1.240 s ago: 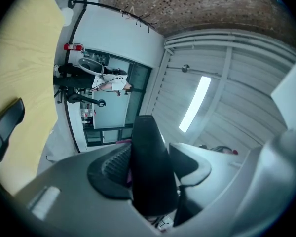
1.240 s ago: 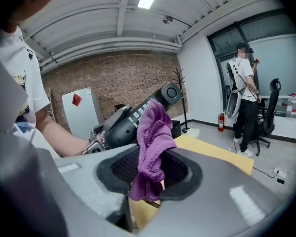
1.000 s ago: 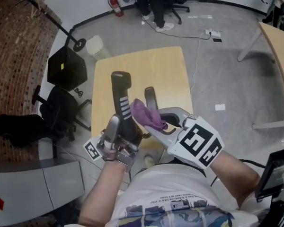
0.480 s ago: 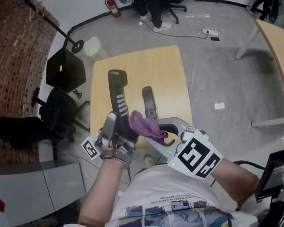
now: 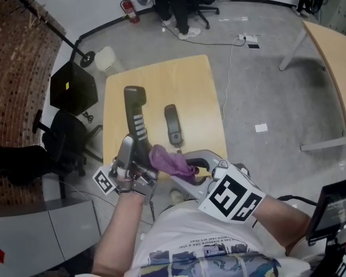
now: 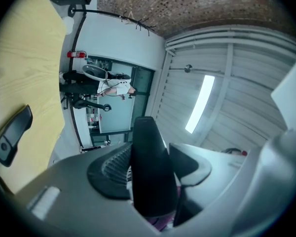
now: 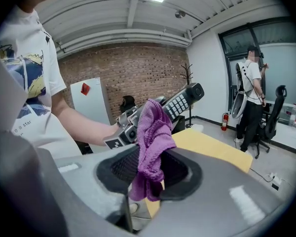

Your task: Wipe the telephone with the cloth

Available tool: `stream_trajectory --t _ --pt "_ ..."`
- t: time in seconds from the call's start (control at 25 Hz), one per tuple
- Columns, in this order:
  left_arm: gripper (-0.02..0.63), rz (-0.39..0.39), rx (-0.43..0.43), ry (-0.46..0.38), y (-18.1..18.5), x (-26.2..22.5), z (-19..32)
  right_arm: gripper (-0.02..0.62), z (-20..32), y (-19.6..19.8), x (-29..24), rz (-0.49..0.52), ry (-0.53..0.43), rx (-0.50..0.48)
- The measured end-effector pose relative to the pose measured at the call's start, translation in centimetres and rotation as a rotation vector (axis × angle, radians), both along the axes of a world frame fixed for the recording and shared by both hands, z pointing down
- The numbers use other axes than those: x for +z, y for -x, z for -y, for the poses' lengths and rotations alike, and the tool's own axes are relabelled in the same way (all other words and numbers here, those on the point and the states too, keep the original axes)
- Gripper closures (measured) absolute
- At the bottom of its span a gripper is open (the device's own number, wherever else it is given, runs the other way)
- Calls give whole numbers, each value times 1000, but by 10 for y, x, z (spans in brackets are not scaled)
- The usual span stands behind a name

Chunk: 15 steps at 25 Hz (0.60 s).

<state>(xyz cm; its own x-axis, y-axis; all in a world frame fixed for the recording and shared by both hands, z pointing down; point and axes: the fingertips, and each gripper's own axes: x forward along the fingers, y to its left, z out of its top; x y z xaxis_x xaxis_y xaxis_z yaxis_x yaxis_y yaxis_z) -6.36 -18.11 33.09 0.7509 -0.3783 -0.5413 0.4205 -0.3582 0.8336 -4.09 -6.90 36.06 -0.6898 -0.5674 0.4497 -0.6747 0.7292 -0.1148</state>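
Note:
My left gripper (image 5: 135,165) is shut on the lower end of a black telephone handset (image 5: 135,115) and holds it upright above the wooden table (image 5: 161,82). In the left gripper view the handset (image 6: 149,174) fills the gap between the jaws of that gripper (image 6: 153,184). My right gripper (image 5: 183,167) is shut on a purple cloth (image 5: 168,160), which rests against the handset's lower part just above the left gripper. The right gripper view shows the cloth (image 7: 153,142) bunched in the right gripper (image 7: 150,174), with the keypad of the handset (image 7: 183,100) behind it. The phone's base (image 5: 172,124) lies on the table.
A black office chair (image 5: 63,137) and a black box (image 5: 73,87) stand left of the table. A coat rack (image 5: 57,33) leans by the brick wall. A person (image 5: 173,4) stands at the far side. Another table (image 5: 334,56) is to the right.
The cloth in my right gripper has slid down the handset toward the left gripper. The left gripper holds the handset as before.

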Motion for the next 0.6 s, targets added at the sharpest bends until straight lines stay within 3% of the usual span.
stream_trajectory --t 0.28,0.6 --pt "353 89 -25 -7 0 19 -4 485 -19 2 0 73 10 -14" --pt "353 256 -57 -8 -4 43 -10 485 -20 -44 11 85 56 135"
